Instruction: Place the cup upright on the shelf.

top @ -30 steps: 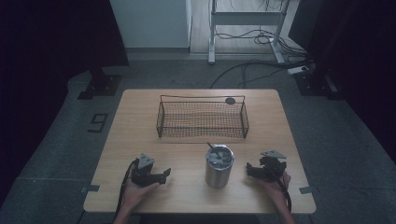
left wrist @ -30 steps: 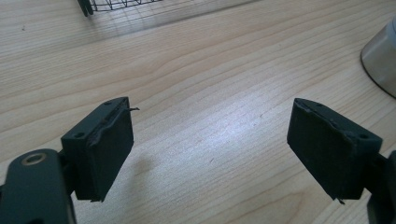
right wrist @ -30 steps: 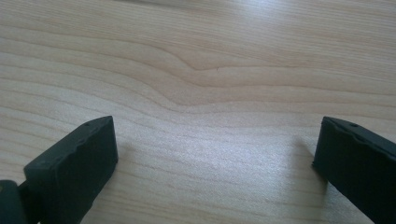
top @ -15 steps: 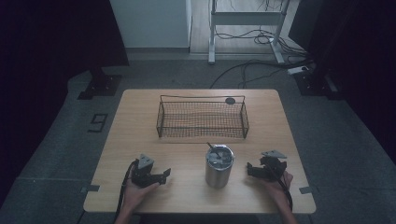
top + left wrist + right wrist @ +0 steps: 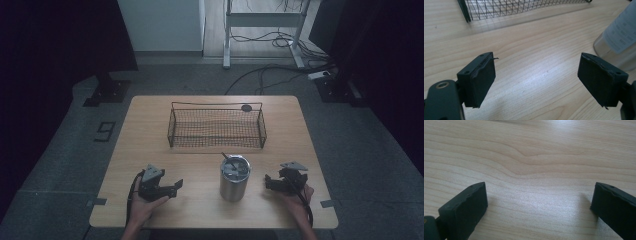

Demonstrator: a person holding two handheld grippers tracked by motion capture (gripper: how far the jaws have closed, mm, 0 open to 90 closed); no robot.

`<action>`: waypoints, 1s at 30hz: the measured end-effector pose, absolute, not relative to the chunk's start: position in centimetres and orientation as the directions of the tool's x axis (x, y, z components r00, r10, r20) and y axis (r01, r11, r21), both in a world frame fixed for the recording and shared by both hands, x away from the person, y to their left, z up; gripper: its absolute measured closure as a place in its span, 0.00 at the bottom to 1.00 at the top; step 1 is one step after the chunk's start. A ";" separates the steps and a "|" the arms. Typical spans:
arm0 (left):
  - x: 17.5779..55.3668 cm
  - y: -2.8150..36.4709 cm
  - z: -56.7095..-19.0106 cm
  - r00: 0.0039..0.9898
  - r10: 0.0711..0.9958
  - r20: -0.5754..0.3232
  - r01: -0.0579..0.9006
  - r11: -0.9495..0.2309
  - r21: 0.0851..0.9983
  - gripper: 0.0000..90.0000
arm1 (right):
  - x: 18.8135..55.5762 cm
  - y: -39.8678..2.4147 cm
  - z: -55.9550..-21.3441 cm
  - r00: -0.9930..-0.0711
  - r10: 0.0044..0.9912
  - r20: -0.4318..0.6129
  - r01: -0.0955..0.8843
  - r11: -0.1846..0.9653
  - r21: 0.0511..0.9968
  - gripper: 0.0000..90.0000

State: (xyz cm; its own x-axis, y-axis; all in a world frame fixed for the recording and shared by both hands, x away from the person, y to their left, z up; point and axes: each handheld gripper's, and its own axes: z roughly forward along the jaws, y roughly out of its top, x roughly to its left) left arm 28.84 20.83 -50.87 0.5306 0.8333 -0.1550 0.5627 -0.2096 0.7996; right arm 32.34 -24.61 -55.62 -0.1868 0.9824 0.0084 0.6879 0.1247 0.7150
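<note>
A steel tumbler (image 5: 234, 178) with a lid and a thin stick in it stands upright near the table's front edge, between my two grippers. My left gripper (image 5: 176, 187) rests on the table to the tumbler's left and points toward it. In the left gripper view that gripper (image 5: 536, 80) has its jaws apart over bare wood, with the tumbler (image 5: 619, 42) at the far right. To the tumbler's right my right gripper (image 5: 267, 183) lies on the table. Its jaws (image 5: 539, 207) stand wide in the right gripper view, nothing between them.
An empty black wire basket (image 5: 216, 146) sits across the middle of the wooden table (image 5: 150, 135); its corner (image 5: 511, 7) is ahead of the left gripper. A small dark disc (image 5: 246, 107) lies behind the basket. Cables and a stand cover the floor beyond.
</note>
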 end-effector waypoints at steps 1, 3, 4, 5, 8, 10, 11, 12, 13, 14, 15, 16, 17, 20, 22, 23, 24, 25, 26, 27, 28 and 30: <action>28.8 20.9 -50.7 0.531 0.833 -0.156 0.561 -0.207 0.802 0.17 | 32.3 -24.6 -55.6 -0.186 0.982 0.009 0.688 0.124 0.715 0.00; 28.6 20.9 -50.4 0.531 0.832 -0.159 0.556 -0.200 0.807 0.17 | 32.3 -24.7 -55.6 -0.186 0.983 0.009 0.689 0.123 0.714 0.00; 28.6 20.8 -50.3 0.531 0.832 -0.160 0.553 -0.197 0.809 0.17 | 32.3 -24.7 -55.6 -0.186 0.983 0.009 0.689 0.123 0.714 0.00; 28.5 20.7 -50.1 0.536 0.828 -0.162 0.549 -0.196 0.812 0.17 | 32.2 -24.7 -55.6 -0.184 0.983 0.009 0.689 0.123 0.715 0.01; 28.4 20.4 -49.6 0.545 0.822 -0.162 0.540 -0.197 0.819 0.17 | 32.1 -25.0 -55.6 -0.185 0.983 0.011 0.688 0.121 0.716 0.01; 28.4 20.2 -49.4 0.553 0.817 -0.162 0.535 -0.200 0.821 0.17 | 32.1 -25.0 -55.6 -0.184 0.983 0.013 0.687 0.120 0.716 0.01; 28.3 20.0 -49.2 0.560 0.812 -0.162 0.533 -0.203 0.822 0.17 | 32.1 -25.1 -55.6 -0.184 0.983 0.013 0.687 0.119 0.717 0.01; 28.3 19.9 -49.2 0.563 0.810 -0.162 0.530 -0.204 0.823 0.17 | 32.1 -25.1 -55.6 -0.183 0.983 0.012 0.687 0.119 0.717 0.01; 28.3 19.8 -49.1 0.567 0.808 -0.161 0.529 -0.208 0.823 0.17 | 32.1 -25.1 -55.6 -0.182 0.983 0.012 0.687 0.119 0.717 0.01; 28.3 19.7 -49.1 0.569 0.807 -0.160 0.529 -0.210 0.822 0.16 | 32.1 -25.1 -55.6 -0.180 0.984 0.013 0.688 0.117 0.716 0.01; 28.2 19.6 -49.0 0.569 0.807 -0.161 0.529 -0.209 0.823 0.16 | 32.1 -25.1 -55.6 -0.180 0.984 0.013 0.688 0.117 0.716 0.01; 28.1 19.5 -48.8 0.577 0.800 -0.166 0.526 -0.208 0.825 0.16 | 32.0 -25.2 -55.6 -0.178 0.984 0.014 0.689 0.115 0.716 0.01; 28.1 19.5 -48.8 0.577 0.800 -0.166 0.526 -0.208 0.825 0.16 | 32.0 -25.2 -55.6 -0.178 0.984 0.014 0.689 0.115 0.716 0.01; 27.9 19.3 -48.4 0.588 0.791 -0.167 0.518 -0.210 0.829 0.16 | 32.0 -25.2 -55.6 -0.176 0.984 0.014 0.689 0.113 0.716 0.01; 27.8 19.1 -47.9 0.596 0.786 -0.165 0.509 -0.210 0.835 0.16 | 32.0 -25.2 -55.6 -0.173 0.985 0.013 0.689 0.111 0.716 0.01; 27.8 19.1 -47.9 0.596 0.786 -0.165 0.509 -0.210 0.835 0.16 | 32.0 -25.2 -55.6 -0.173 0.985 0.013 0.689 0.111 0.716 0.01; 27.8 19.0 -47.7 0.600 0.782 -0.169 0.507 -0.207 0.837 0.16 | 32.0 -25.2 -55.6 -0.172 0.985 0.013 0.688 0.111 0.717 0.01; 27.8 18.9 -47.5 0.603 0.779 -0.171 0.505 -0.207 0.838 0.16 | 32.0 -25.2 -55.6 -0.171 0.985 0.012 0.688 0.111 0.717 0.01; 27.8 18.9 -47.4 0.604 0.778 -0.171 0.504 -0.207 0.839 0.16 | 32.0 -25.2 -55.6 -0.171 0.985 0.012 0.688 0.111 0.717 0.01; 27.8 18.8 -47.2 0.606 0.777 -0.170 0.502 -0.208 0.840 0.16 | 32.0 -25.2 -55.6 -0.171 0.985 0.012 0.688 0.111 0.717 0.01; 27.7 18.5 -46.9 0.612 0.772 -0.171 0.497 -0.208 0.842 0.16 | 32.0 -25.2 -55.6 -0.171 0.985 0.012 0.688 0.111 0.717 0.01; 27.7 18.3 -46.7 0.618 0.767 -0.173 0.495 -0.208 0.844 0.16 | 32.0 -25.2 -55.6 -0.171 0.985 0.012 0.688 0.111 0.717 0.01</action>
